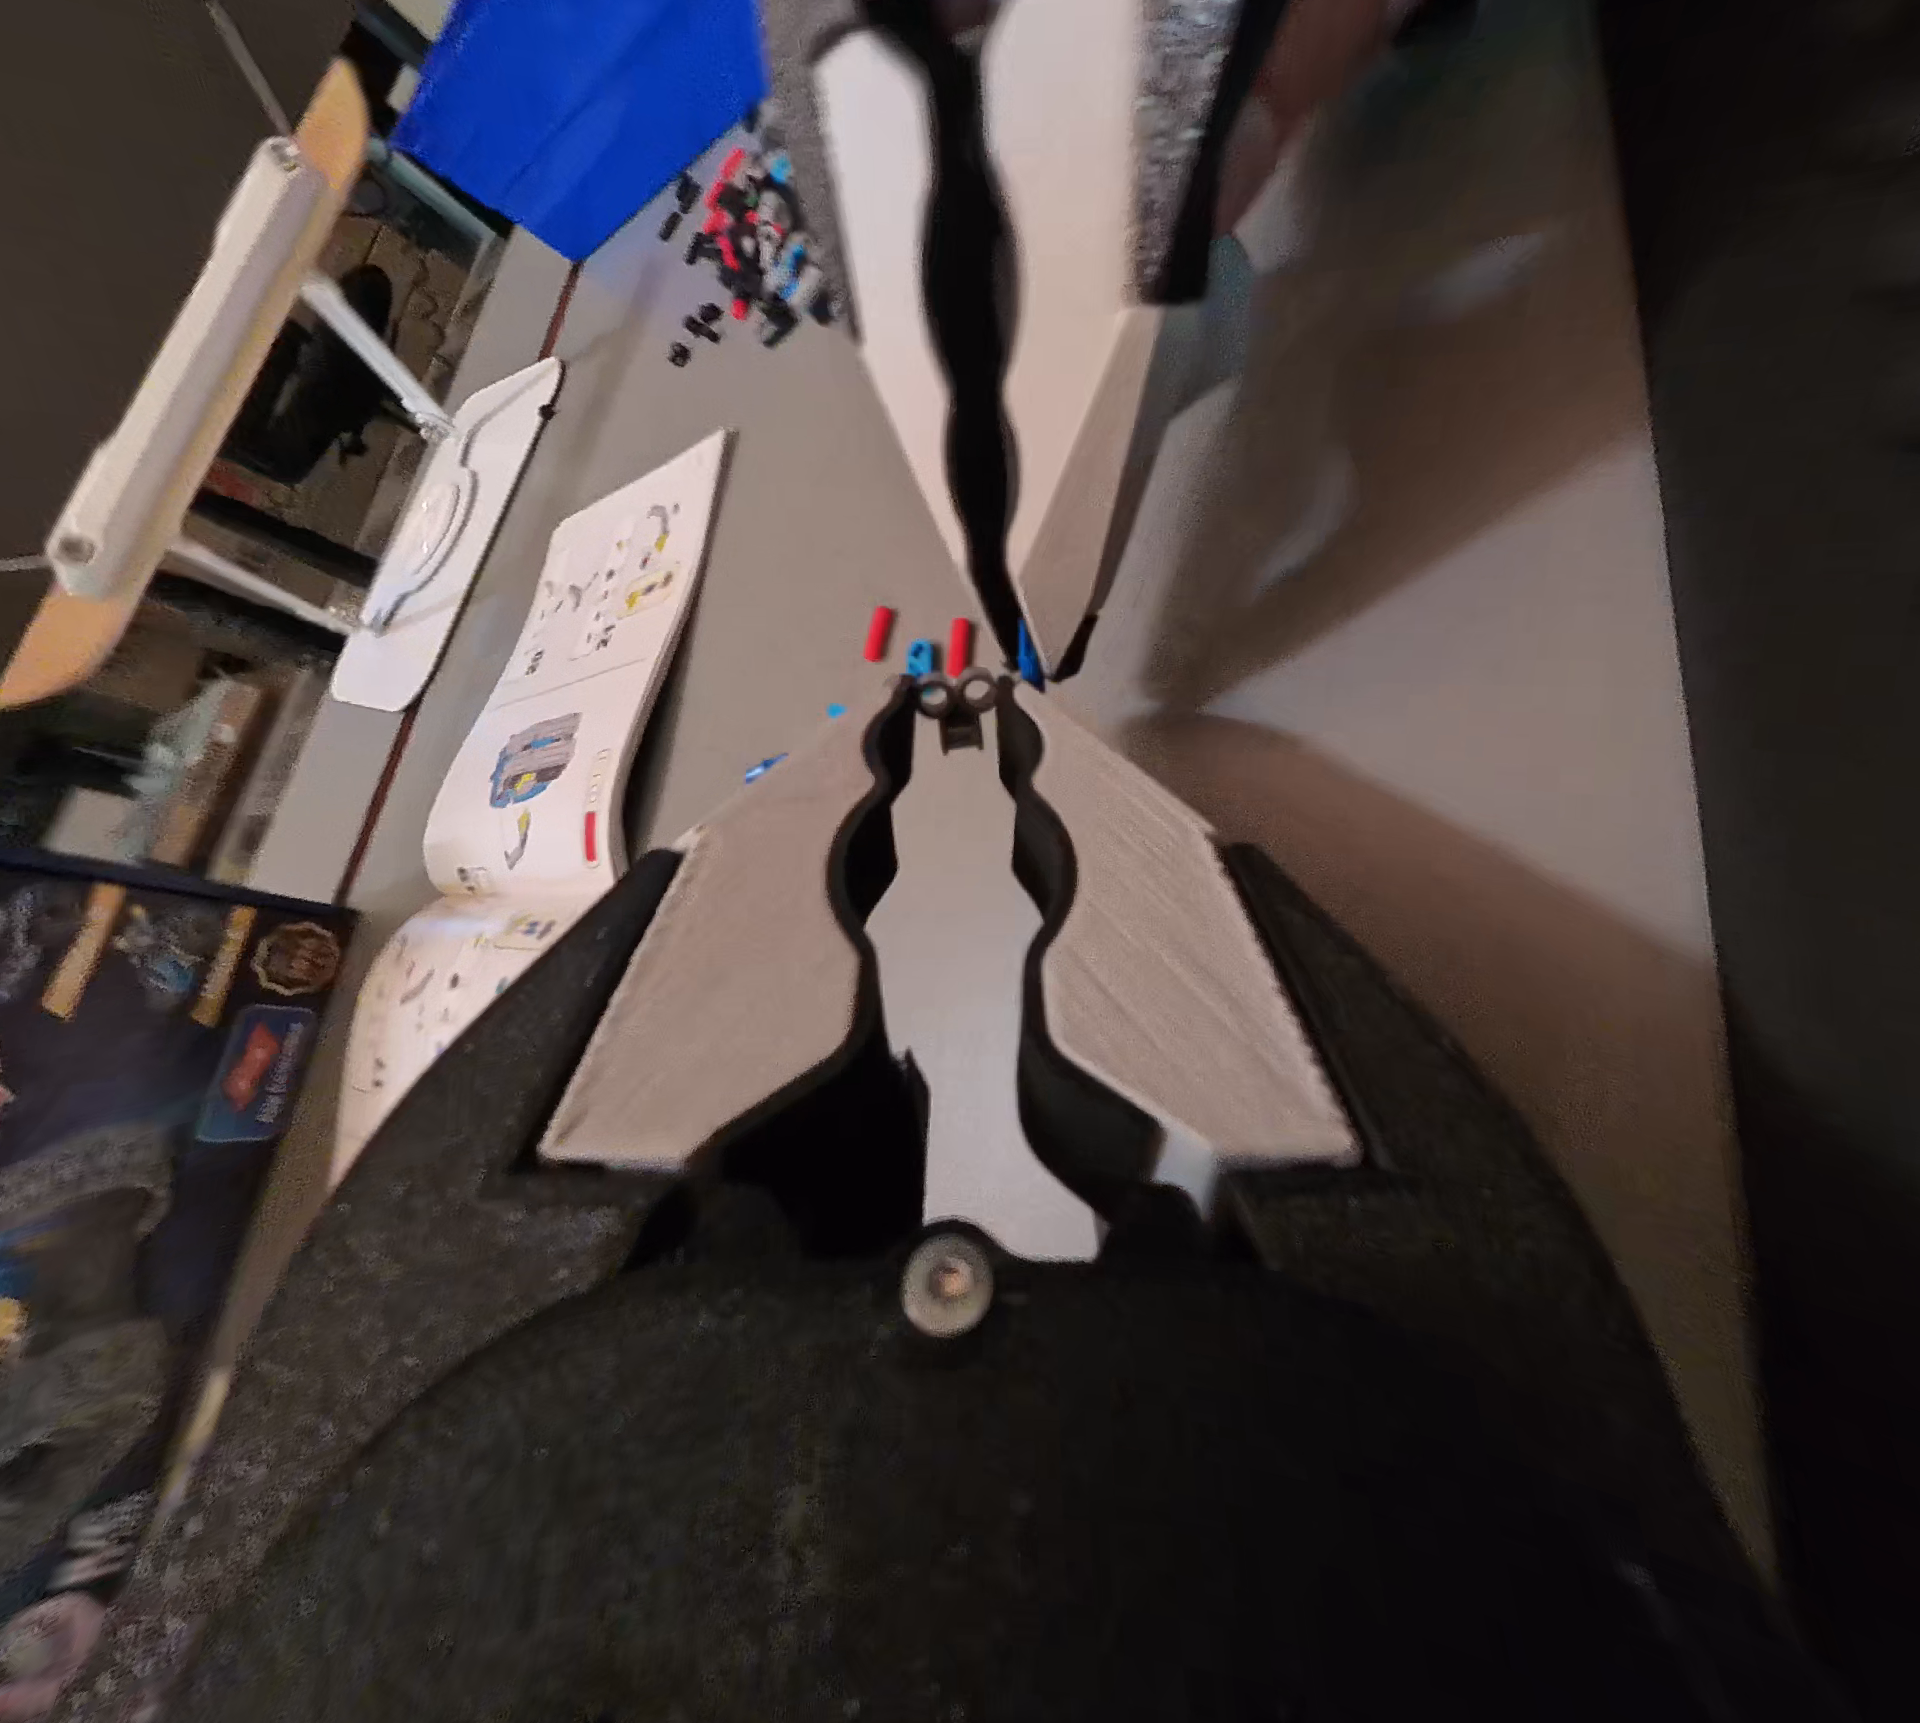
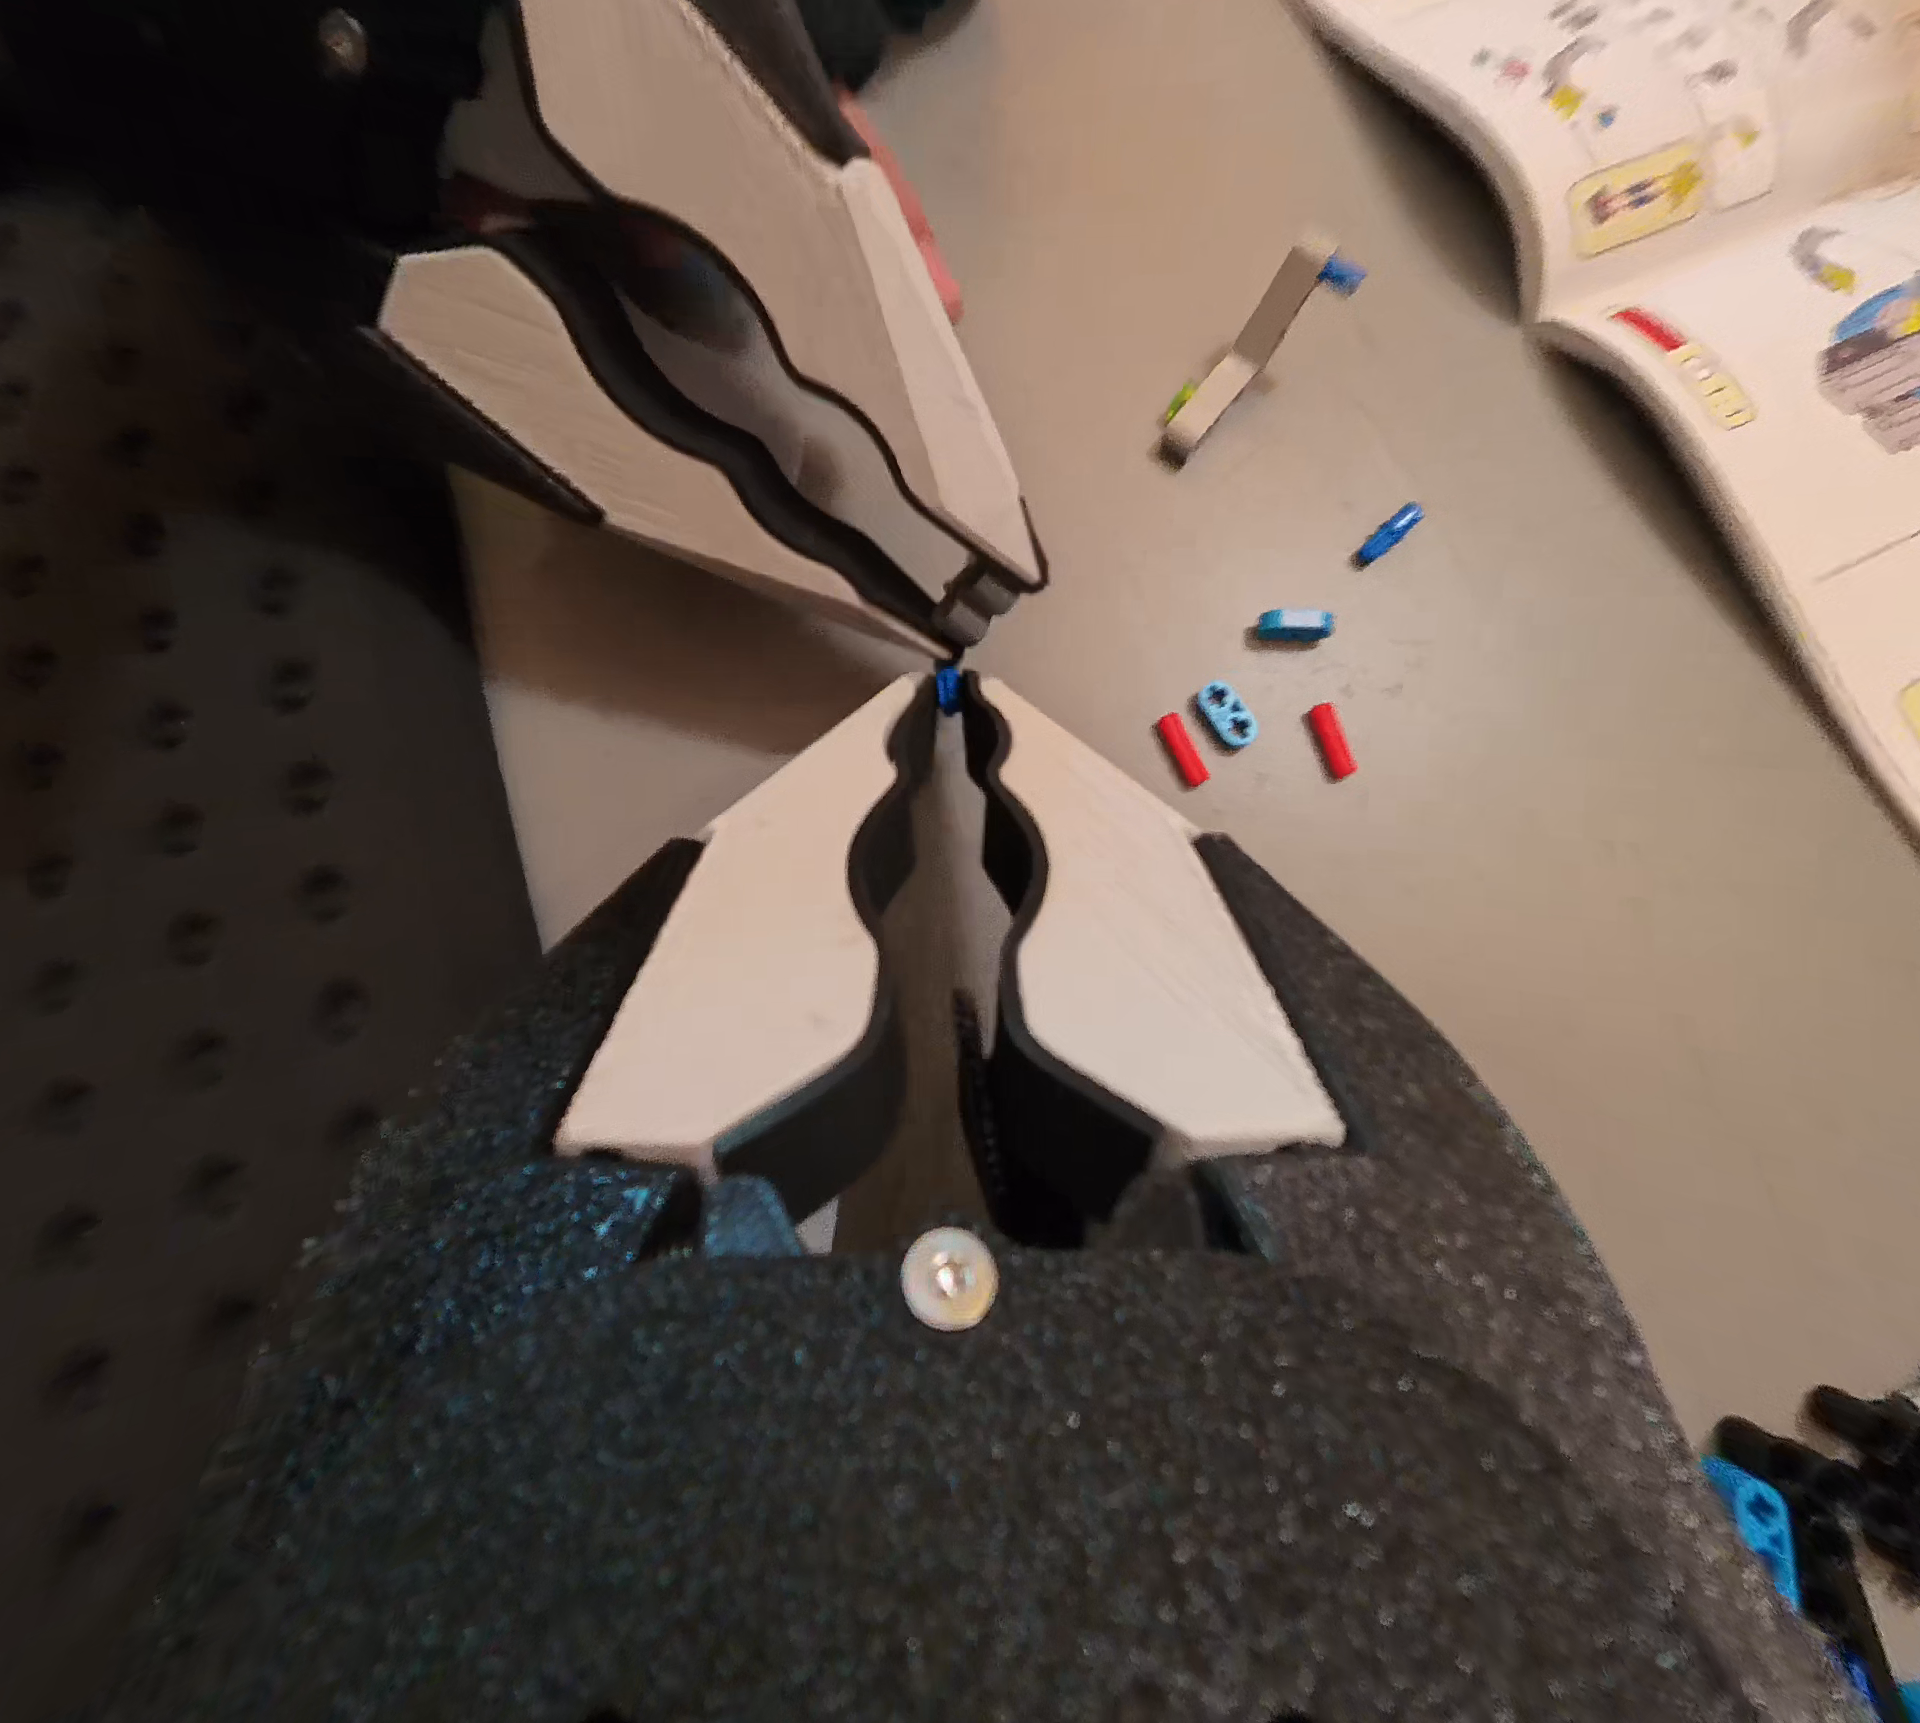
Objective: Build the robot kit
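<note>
- Left gripper (image 1: 954,686) is closed on a small dark grey two-hole plastic connector (image 1: 958,699)
- Right gripper (image 2: 948,684) pinches a small blue plastic pin (image 2: 948,688), tip to tip with the connector
- Two red plastic tubes (image 2: 1181,748) and a light blue two-hole piece (image 2: 1227,714) lie loose on the grey table (image 2: 1351,998) beside an open instruction booklet (image 2: 1621,115)

The left gripper (image 1: 951,686) and right gripper (image 2: 948,686) are meeting tip to tip above the surface (image 2: 1143,219). Small bricks (image 2: 1226,723) are lying just right of them, the open booklet (image 2: 1662,115) lying farther right.
</note>
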### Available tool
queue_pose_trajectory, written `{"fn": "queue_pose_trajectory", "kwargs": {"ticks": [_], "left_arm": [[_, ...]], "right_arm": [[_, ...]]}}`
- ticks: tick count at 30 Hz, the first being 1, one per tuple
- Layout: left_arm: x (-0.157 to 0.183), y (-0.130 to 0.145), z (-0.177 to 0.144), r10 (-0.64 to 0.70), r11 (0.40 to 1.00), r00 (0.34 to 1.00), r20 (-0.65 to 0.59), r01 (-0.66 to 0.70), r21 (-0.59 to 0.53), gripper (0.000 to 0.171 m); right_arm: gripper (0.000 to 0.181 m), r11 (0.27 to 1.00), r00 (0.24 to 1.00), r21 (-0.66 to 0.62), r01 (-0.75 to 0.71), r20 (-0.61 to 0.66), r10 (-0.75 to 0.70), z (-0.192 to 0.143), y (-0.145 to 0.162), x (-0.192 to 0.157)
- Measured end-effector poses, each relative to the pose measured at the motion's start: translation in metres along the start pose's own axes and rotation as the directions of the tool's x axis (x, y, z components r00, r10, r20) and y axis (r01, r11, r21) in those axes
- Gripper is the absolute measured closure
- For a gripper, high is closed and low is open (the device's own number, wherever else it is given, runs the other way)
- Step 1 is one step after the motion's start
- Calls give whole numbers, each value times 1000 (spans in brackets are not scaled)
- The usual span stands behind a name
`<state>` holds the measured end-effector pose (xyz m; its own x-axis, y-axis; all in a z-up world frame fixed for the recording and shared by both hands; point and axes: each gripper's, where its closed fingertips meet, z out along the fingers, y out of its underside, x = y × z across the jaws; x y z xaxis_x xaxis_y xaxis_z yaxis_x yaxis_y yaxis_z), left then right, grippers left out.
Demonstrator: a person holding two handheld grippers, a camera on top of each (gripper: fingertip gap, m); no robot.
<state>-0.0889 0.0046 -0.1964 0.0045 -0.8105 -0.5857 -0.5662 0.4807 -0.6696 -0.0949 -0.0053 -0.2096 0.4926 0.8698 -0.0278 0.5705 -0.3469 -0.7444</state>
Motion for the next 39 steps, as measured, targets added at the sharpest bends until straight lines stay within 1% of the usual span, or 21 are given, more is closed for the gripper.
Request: {"fn": "queue_pose_trajectory", "kwargs": {"ticks": [2,4,5,6,7,8,10,11,13,15,17,19,21,22,28,30,32,33,37,39], "left_arm": [[-14,-7,-7,-141,988,990,-14,142,65,157],[-22,-18,-15,-288,942,953,-91,299,151,156],[-23,-25,-20,-343,908,927,-152,369,199,156],[-23,-33,-26,-385,871,898,-212,430,239,156],[-24,-39,-30,-419,834,868,-266,484,265,156],[-24,-44,-34,-451,796,834,-318,537,279,156],[-28,-52,-42,-511,706,748,-422,646,290,157],[-31,-56,-47,-533,654,701,-474,697,295,156],[-37,-64,-59,-549,547,602,-579,783,296,157],[-40,-71,-69,-538,460,514,-668,843,278,157],[-42,-76,-77,-514,407,461,-723,873,268,157],[-46,-80,-85,-488,363,428,-761,892,269,157],[-47,-83,-91,-467,339,407,-785,902,266,157],[-48,-83,-91,-468,334,401,-787,905,262,157],[-44,-85,-92,-456,322,357,-815,920,223,157],[-43,-87,-93,-454,300,316,-833,935,191,157],[-42,-87,-94,-446,283,275,-852,946,157,158],[-41,-87,-94,-444,291,278,-852,944,156,158],[-35,-86,-90,-454,336,314,-834,927,166,158],[-32,-85,-88,-458,356,327,-827,920,167,158]], "right_arm": [[177,995,1000,96,-24,2,23,-13,-13,5],[177,976,999,215,-37,12,36,-28,-29,8],[177,959,999,282,-32,39,22,-36,-38,5],[177,938,998,347,-1,61,-21,-44,-46,0],[177,917,996,397,33,57,-61,-49,-52,-3],[177,895,993,438,84,40,-113,-53,-57,-6],[177,849,977,486,206,-54,-206,-61,-65,-10],[177,831,969,499,245,-87,-233,-64,-69,-14],[177,824,960,493,280,-136,-245,-66,-73,-14],[177,800,952,517,305,-166,-257,-70,-81,-19],[177,760,948,567,318,-186,-259,-76,-95,-28],[177,752,956,589,294,-177,-235,-80,-105,-33],[177,735,950,601,313,-194,-246,-80,-111,-36],[177,731,940,592,340,-227,-254,-80,-111,-34],[177,713,907,562,420,-298,-299,-82,-110,-37],[177,694,878,543,473,-351,-324,-84,-111,-38],[177,682,833,489,543,-418,-363,-84,-111,-40],[178,681,819,471,561,-432,-377,-83,-111,-41],[177,699,836,468,541,-391,-385,-82,-104,-42],[177,701,823,443,558,-402,-401,-81,-102,-41]]}}
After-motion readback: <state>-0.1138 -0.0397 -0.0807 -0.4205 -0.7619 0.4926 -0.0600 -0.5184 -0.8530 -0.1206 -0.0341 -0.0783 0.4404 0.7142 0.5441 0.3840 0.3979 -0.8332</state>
